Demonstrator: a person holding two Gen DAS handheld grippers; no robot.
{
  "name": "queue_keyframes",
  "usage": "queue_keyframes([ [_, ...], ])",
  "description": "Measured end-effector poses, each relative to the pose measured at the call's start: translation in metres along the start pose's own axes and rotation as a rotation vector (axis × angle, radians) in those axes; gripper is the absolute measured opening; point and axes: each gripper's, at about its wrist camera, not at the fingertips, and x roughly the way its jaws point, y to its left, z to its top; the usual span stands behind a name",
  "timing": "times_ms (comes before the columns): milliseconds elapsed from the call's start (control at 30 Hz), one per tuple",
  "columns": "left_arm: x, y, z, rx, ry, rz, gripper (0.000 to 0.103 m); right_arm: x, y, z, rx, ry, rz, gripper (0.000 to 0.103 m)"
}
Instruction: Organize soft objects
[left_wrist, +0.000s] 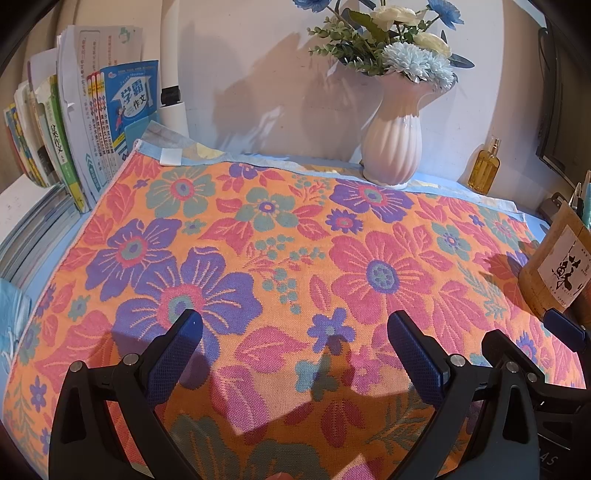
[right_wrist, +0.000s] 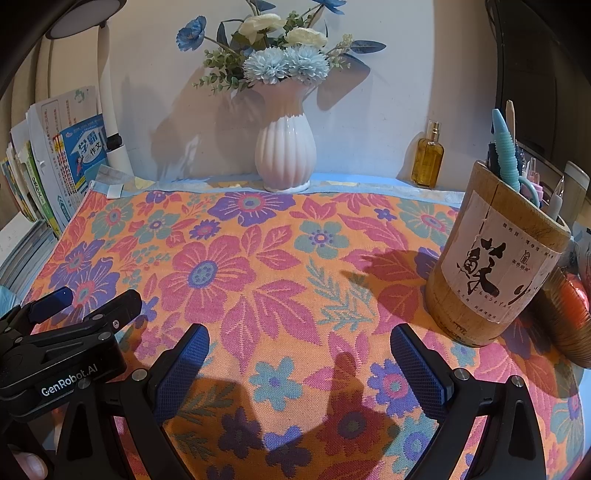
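Observation:
A large floral cloth (left_wrist: 295, 240), orange with pink, purple and teal flowers, lies spread flat over the desk and fills both views (right_wrist: 277, 277). A pale blue cloth (left_wrist: 170, 147) with a white label peeks out from under its far edge. My left gripper (left_wrist: 294, 321) hovers open over the cloth's near part, nothing between its blue pads. My right gripper (right_wrist: 299, 334) is open too, just to its right, also holding nothing. Each gripper shows in the other's view: the right one (left_wrist: 524, 328) and the left one (right_wrist: 96, 299).
A white ribbed vase (right_wrist: 286, 155) with blue and white flowers stands at the cloth's far edge. A bamboo pen holder (right_wrist: 495, 266) sits on the cloth's right side, with an amber bottle (right_wrist: 427, 158) behind it. Books (left_wrist: 74, 140) and a lamp stem (left_wrist: 173, 92) line the left.

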Motion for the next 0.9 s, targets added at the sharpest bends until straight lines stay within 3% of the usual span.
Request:
queue_keyframes([
  [333, 0.002, 0.000, -0.001, 0.005, 0.007, 0.006, 0.100, 0.002, 0.001, 0.000, -0.001, 0.007, 0.005, 0.098],
  [900, 0.009, -0.003, -0.001, 0.032, 0.061, 0.023, 0.100, 0.020, -0.010, 0.000, 0.044, 0.117, 0.018, 0.098],
])
